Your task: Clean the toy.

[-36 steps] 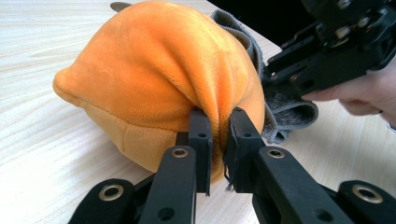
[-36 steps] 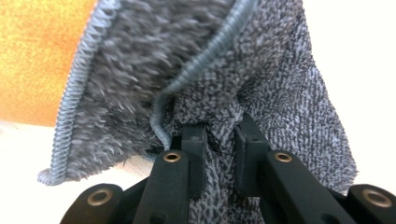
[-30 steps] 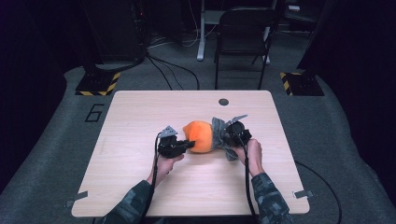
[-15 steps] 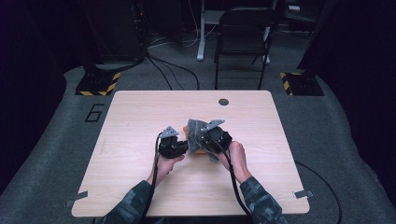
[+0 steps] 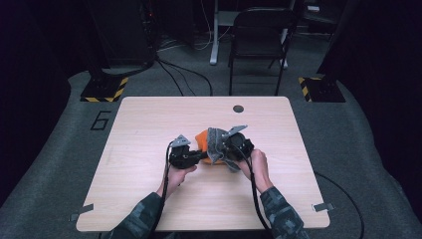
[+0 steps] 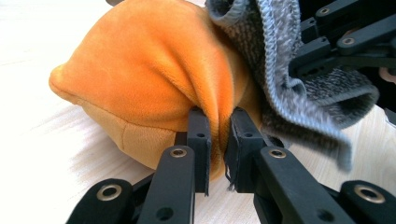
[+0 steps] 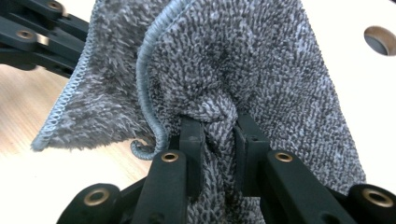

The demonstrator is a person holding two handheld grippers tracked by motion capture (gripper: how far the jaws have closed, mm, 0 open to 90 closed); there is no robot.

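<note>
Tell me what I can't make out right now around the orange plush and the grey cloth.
- High view: the right part of the orange plush lies under the grey cloth.
- High view: the jaws of the left gripper and right gripper are too small to read.
- Left gripper view: the plush's far side is covered by cloth and cut off at the top edge.
- Right gripper view: the cloth hides the plush.
</note>
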